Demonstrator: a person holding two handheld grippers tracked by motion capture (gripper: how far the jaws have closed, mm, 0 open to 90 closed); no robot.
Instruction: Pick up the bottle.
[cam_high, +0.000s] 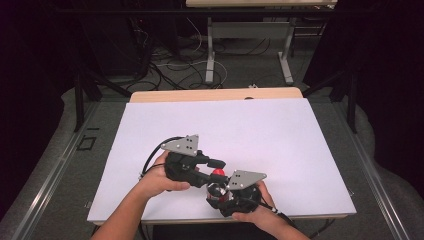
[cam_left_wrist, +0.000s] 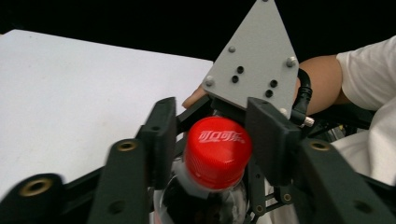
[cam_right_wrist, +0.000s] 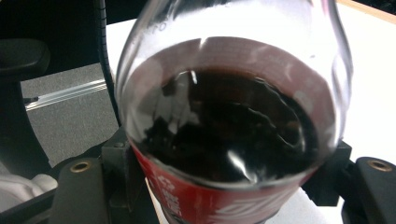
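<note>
Bottle (cam_right_wrist: 229, 126) of dark cola stands near the front edge of the white counter (cam_high: 280, 130), between the person's two hands. It is clear plastic with a red label and a red cap (cam_left_wrist: 217, 151) bearing white lettering.

Right gripper (cam_high: 225, 196): jaws pressed against the bottle's body at label height, one on each side, as the right gripper view shows. Liquid reaches up into the shoulder of the bottle; the surface looks uneven.

Left gripper (cam_left_wrist: 212, 140): jaws sit on either side of the cap and pinch it. In the left gripper view the cap is seen from slightly above, with the right jaw pad against its side and the left pad at its other flank. The bottle neck below is clear.

High view: left hand (cam_high: 157, 180) holds its gripper above and left of the bottle; right hand (cam_high: 255, 212) holds its gripper low, at the counter's front edge. Grey triangular plates top both grippers.
</note>
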